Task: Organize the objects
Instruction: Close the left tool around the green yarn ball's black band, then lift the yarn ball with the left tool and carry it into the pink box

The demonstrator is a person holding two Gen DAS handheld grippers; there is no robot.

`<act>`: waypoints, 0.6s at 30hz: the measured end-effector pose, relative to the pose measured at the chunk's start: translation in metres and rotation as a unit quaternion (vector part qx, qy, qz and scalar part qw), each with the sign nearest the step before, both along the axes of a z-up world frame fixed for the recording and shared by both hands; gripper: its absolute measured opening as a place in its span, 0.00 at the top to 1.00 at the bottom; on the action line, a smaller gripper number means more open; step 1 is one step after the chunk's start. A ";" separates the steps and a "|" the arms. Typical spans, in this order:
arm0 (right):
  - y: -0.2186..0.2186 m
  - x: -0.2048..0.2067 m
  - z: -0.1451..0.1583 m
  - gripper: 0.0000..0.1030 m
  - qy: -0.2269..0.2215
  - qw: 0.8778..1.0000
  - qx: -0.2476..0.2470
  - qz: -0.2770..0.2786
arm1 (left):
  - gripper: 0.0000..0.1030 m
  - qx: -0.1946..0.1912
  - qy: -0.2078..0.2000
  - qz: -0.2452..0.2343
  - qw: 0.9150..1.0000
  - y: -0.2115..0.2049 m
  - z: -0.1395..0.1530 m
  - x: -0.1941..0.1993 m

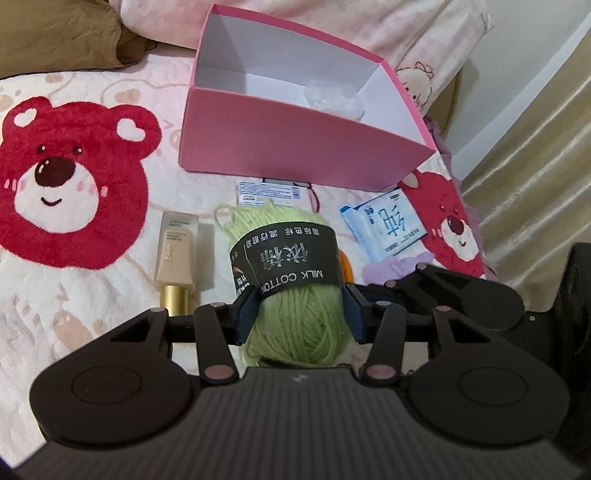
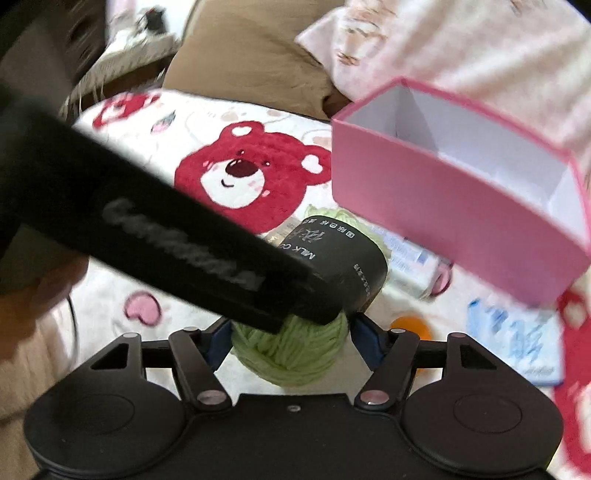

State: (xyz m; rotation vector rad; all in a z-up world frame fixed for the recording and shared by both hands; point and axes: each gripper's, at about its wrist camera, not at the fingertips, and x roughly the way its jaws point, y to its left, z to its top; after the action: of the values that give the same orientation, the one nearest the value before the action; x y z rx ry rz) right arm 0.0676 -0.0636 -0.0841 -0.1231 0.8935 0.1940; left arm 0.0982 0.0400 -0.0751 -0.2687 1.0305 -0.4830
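A green yarn ball [image 1: 295, 295] with a black "MILK COTTON" band sits between the blue pads of my left gripper [image 1: 299, 314], which is shut on it above the bedspread. In the right wrist view the same yarn ball [image 2: 295, 354] shows between the fingers of my right gripper [image 2: 291, 339], which is wide open around it; the black body of the left gripper [image 2: 166, 243] crosses in front. The pink box [image 1: 295, 144] stands open behind, with a clear plastic item [image 1: 332, 98] inside. The box also shows in the right wrist view [image 2: 443, 218].
On the bear-print bedspread [image 1: 74, 177] lie a beige foundation tube with gold cap [image 1: 177, 254], a white-and-blue packet [image 1: 269, 192], a blue tissue pack [image 1: 384, 225] and an orange item [image 2: 410, 328]. A brown pillow [image 1: 55, 33] and pink quilt [image 1: 369, 26] lie behind.
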 end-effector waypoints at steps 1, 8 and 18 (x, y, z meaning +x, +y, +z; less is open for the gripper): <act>0.001 -0.001 0.003 0.30 -0.003 1.000 -0.011 0.007 | 0.54 0.000 0.000 0.004 1.000 -0.002 0.002 -0.001; -0.019 -0.001 0.044 0.30 -0.047 0.999 0.002 0.002 | 0.55 -0.023 0.000 0.000 1.000 -0.006 0.024 0.002; -0.046 0.021 0.081 0.36 -0.081 0.997 0.009 0.006 | 0.55 0.001 -0.056 -0.004 0.998 -0.017 0.074 0.013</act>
State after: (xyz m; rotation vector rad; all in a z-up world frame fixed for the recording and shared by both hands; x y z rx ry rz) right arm 0.0889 -0.1092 -0.0028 -0.1257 0.7295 0.2003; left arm 0.1114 0.0235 -0.0016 -0.2341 0.9220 -0.4986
